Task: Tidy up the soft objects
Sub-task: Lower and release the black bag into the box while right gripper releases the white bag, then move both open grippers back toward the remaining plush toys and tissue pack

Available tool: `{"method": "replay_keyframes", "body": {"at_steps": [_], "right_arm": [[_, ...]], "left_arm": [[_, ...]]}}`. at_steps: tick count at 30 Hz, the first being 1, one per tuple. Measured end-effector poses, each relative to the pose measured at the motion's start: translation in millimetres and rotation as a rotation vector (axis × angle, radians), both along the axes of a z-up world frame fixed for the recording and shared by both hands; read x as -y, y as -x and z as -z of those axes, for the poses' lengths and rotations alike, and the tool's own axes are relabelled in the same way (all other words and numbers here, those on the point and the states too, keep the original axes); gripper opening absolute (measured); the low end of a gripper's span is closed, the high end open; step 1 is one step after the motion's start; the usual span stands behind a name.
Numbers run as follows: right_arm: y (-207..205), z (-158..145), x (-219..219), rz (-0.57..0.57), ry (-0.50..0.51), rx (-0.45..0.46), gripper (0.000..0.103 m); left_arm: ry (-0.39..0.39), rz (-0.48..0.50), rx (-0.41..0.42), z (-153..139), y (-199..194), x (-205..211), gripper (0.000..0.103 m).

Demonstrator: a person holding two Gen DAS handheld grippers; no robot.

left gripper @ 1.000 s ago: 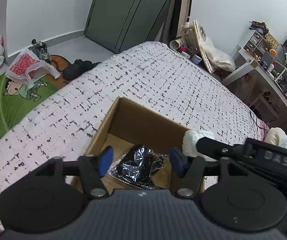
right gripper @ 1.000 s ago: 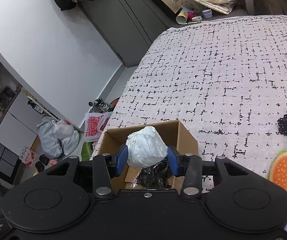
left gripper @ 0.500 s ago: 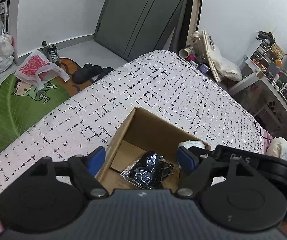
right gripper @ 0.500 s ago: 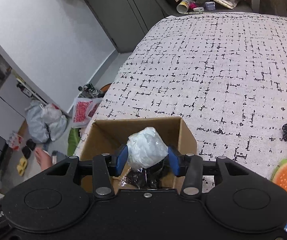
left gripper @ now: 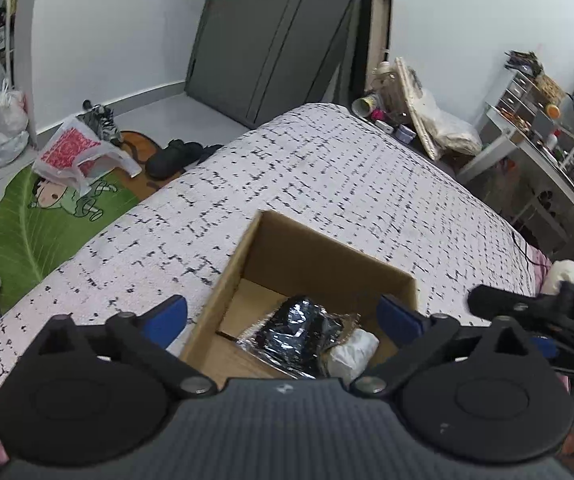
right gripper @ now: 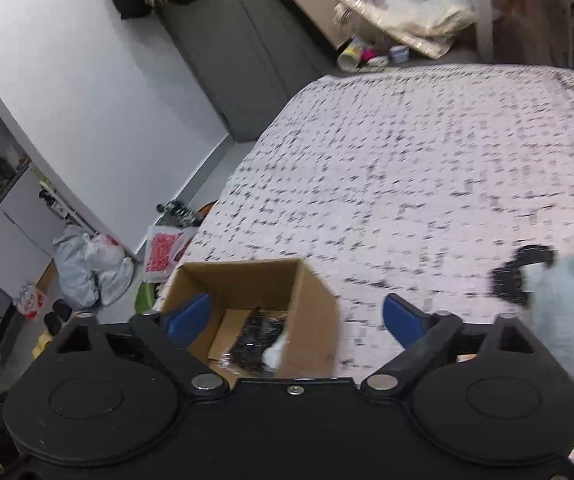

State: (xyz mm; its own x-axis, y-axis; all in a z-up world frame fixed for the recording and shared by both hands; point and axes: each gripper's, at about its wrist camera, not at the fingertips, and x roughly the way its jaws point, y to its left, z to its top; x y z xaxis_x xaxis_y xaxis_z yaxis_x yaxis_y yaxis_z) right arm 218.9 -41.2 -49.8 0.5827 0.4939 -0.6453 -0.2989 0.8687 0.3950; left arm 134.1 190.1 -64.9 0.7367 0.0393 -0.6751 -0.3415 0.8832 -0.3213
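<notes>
- Cardboard box sits on the patterned bed in your left wrist view; a black shiny packet and a white soft bundle lie inside, touching. Your left gripper is spread wide over the box, holding nothing.
- Right wrist view: your right gripper is also wide apart and empty, half over the box. A pale blue fluffy item and a black piece wait on the bed at right, blurred.
- Risk, as I judge it: the box is light and your grippers are close together, so swinging right could clip its wall and tip it; the fluffy item may slip from a shallow pinch.
</notes>
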Motion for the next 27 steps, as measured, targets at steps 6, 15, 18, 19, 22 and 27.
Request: {"method": "replay_keyframes", "body": {"at_steps": [6,15,18,19,22,27], "right_arm": [[20,-8,41,0.013,0.011,0.072,0.103],[36,-16,92,0.01,-0.012,0.097,0.103],[43,-16,104,-0.001,-0.014,0.109,0.103],[44,-15,109,-0.007,-0.022,0.103,0.103],[47,-11,122,-0.024,-0.057,0.058,0.103],[56,-5,140,0.008,-0.065,0.05,0.103]], "left_arm": [[-0.002,0.029,0.023,-4,3,24,0.103],[-0.039,0.077,0.045,-20,17,66,0.103],[-0.015,0.089,0.043,-23,23,76,0.103],[-0.014,0.092,0.035,-24,24,79,0.103],[-0.028,0.102,0.022,-27,28,91,0.103],[-0.076,0.117,0.004,-32,36,111,0.103]]}}
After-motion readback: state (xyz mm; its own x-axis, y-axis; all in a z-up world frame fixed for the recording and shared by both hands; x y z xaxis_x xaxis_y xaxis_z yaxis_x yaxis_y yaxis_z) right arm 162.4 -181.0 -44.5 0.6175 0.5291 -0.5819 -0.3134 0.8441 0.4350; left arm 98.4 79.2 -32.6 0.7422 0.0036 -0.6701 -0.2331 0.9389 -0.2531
